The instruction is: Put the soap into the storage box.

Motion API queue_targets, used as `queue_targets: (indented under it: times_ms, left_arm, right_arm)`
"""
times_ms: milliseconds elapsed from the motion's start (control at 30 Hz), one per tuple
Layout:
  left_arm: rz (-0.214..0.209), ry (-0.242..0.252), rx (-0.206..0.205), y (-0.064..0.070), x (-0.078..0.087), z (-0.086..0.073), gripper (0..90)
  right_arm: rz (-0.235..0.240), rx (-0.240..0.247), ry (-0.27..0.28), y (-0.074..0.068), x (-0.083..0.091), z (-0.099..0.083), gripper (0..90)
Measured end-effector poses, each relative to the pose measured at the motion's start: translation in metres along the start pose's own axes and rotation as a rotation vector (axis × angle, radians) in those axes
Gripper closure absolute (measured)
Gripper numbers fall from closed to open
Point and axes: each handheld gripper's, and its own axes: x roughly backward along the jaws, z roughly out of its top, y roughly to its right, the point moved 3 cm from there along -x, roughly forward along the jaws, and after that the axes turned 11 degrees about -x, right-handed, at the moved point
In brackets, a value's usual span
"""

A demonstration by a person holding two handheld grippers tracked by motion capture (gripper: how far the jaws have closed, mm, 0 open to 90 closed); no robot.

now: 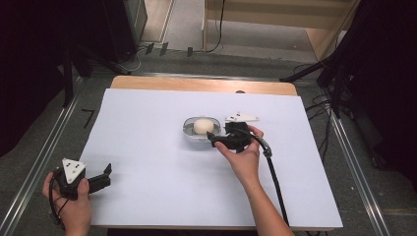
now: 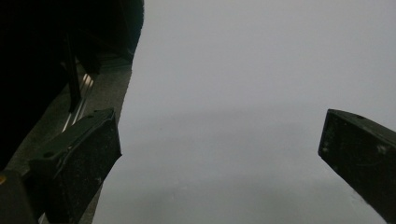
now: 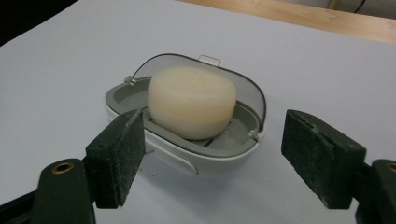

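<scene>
A cream bar of soap (image 1: 203, 126) (image 3: 192, 101) lies in a grey and white soap box (image 1: 189, 135) (image 3: 163, 147) whose clear lid stands open behind it, near the middle of the white sheet. My right gripper (image 1: 212, 139) (image 3: 212, 156) is open just to the box's right, its jaws on either side of the box's near end without touching it. My left gripper (image 1: 105, 174) (image 2: 219, 154) rests open at the sheet's front left corner, with nothing between its jaws.
A white sheet (image 1: 147, 162) covers the wooden table (image 1: 201, 84). Metal rails (image 1: 46, 147) run along both sides. Black stands and cables (image 1: 324, 69) crowd the floor at the back and right.
</scene>
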Motion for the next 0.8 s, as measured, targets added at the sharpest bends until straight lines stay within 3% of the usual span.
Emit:
queue_targets:
  times_ms: [333, 600, 800]
  left_arm:
    - [0.003, -0.001, -0.003, 0.000, 0.000, 0.000, 0.0]
    - [0.005, 0.001, -0.005, 0.001, 0.000, 0.000, 0.0]
    - [0.004, 0.000, -0.005, 0.001, 0.000, 0.000, 0.0]
  right_arm:
    - [-0.011, -0.005, 0.014, 0.021, 0.021, -0.013, 14.4]
    - [-0.021, -0.018, 0.028, 0.036, 0.033, -0.023, 13.1]
    - [-0.060, -0.016, 0.042, 0.048, 0.044, -0.032, 12.7]
